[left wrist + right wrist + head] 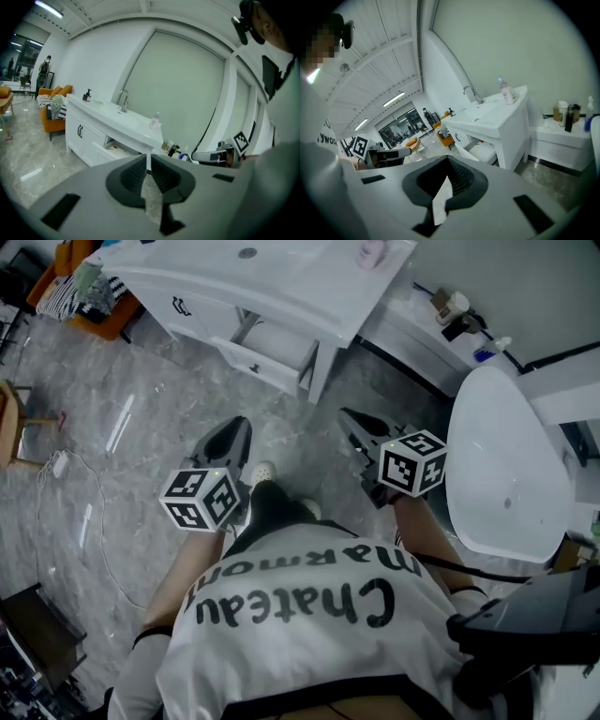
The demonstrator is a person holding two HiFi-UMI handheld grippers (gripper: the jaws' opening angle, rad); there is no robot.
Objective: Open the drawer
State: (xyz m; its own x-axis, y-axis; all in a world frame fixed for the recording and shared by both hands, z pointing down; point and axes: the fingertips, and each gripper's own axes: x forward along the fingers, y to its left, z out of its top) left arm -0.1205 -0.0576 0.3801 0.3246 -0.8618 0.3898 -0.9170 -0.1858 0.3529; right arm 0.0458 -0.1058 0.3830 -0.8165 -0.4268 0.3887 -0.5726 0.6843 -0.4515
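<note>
Vanity drawer (277, 345) pulled out, contents unclear, left gripper (234, 432) and right gripper (356, 423) both pressed together, empty

Head cam looks steeply down on left tool (234, 427) and right tool (354, 420); both tool cams face the vanity (108, 123) well ahead, each glimpsing the other.

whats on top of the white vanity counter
A faucet, a pale bottle near one end and a dark pump bottle at the other. The basin's inside is hidden at that angle.
</note>
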